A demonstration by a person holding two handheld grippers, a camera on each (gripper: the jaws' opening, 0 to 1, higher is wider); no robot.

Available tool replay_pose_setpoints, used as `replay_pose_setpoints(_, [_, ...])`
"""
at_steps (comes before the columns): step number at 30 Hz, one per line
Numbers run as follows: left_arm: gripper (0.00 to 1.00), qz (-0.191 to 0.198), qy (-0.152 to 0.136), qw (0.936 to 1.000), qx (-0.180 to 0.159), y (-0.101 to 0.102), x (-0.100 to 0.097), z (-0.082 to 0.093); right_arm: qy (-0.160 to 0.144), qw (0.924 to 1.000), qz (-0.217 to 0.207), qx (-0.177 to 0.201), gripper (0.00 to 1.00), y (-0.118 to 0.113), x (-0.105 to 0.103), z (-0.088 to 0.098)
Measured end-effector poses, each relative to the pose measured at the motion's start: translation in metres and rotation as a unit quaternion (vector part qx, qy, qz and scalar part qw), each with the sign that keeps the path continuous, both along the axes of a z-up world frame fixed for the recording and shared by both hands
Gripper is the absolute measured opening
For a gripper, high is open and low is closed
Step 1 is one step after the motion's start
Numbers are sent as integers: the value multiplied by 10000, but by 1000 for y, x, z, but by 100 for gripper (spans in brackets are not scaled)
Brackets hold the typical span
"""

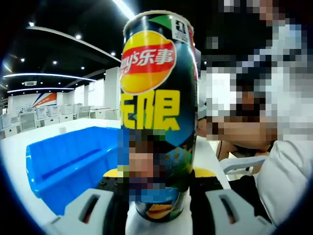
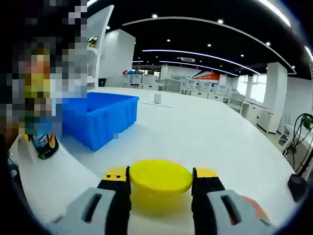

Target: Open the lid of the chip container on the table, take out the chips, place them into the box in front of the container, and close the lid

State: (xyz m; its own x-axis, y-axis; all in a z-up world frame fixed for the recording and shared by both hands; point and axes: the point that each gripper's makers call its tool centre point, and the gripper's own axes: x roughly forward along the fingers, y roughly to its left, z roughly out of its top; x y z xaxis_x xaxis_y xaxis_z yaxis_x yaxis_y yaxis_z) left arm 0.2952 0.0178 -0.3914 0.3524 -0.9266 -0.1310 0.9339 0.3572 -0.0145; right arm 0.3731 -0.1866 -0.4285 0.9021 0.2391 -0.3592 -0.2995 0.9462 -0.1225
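Gripping chip container (image 1: pixel 157 117), right gripper (image 2: pixel 161 183) pinching lid (image 2: pixel 161 176)

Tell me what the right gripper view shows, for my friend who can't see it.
The right gripper holds a round yellow lid between its fingers, above a white table. A blue box sits on the table behind it.

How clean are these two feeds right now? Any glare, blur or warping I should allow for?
Left gripper view: chip container close and sharp, ceiling light glinting near its top; fisheye bows the blue box. Right gripper view: even lighting, yellow lid crisp between the jaws, soft sheen on the table, ceiling light strips curve strongly.
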Motion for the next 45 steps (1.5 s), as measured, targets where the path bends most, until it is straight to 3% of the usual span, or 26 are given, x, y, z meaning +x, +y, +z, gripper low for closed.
replay_pose_setpoints(2, [49, -11, -8, 10000, 8, 0, -1, 0, 126, 9997, 7, 192, 46, 1, -4, -1])
replay_pose_setpoints(9, [49, -23, 18, 10000, -33, 0, -1, 0, 221, 9996, 80, 178, 52, -3, -13, 4])
replay_pose_setpoints(14, [49, -26, 44, 10000, -33, 0, -1, 0, 15, 9997, 160, 197, 55, 1, -21, 25])
replay_pose_setpoints(20, [49, -54, 92, 9999, 9, -1, -2, -1, -204, 9966, 759, 254, 55, 31, -40, 95])
replay_pose_setpoints(21, [49, -51, 95, 9999, 2, -1, -2, -1, -344, 9925, 1024, 570, 53, 48, -46, 126])
replay_pose_setpoints(24, [49, -49, 101, 9999, -44, -1, -2, -1, -544, 9789, 1818, 758, 51, 90, -66, 194])
replay_pose_setpoints(25, [49, -52, 105, 9999, -51, -1, -2, -1, -591, 9740, 2075, 698, 50, 104, -73, 210])
replay_pose_setpoints(27, [49, -59, 104, 9999, -43, -1, -2, -1, -508, 9610, 2712, 196, 50, 142, -92, 232])
replay_pose_setpoints(30, [49, -61, 110, 9999, -55, -1, -2, -1, -233, 9371, 3460, -393, 46, 194, -118, 239])
replay_pose_setpoints(31, [49, -60, 112, 9999, -59, -1, -2, -1, -187, 9325, 3572, -497, 42, 206, -123, 239])
replay_pose_setpoints(34, [49, -52, 126, 9999, -73, -1, -2, -1, 147, 9136, 3909, -1108, 35, 242, -132, 225])
replay_pose_setpoints(36, [49, -53, 136, 9999, -74, -1, -2, -1, 207, 9095, 3887, -1458, 34, 253, -126, 218])
replay_pose_setpoints(38, [49, -67, 145, 9999, -51, -1, -3, -1, 330, 9084, 3908, -1449, 27, 264, -124, 215])
replay_pose_setpoints(40, [49, -80, 152, 9999, -18, -1, -3, -1, 491, 9034, 3905, -1703, 26, 266, -119, 208])
replay_pose_setpoints(42, [49, -86, 159, 9998, 12, -1, -3, -1, 595, 9040, 3849, -1763, 25, 268, -117, 204])
replay_pose_setpoints(45, [49, -87, 155, 9998, 37, -1, -4, -1, 867, 8965, 3887, -1943, 24, 269, -119, 195])
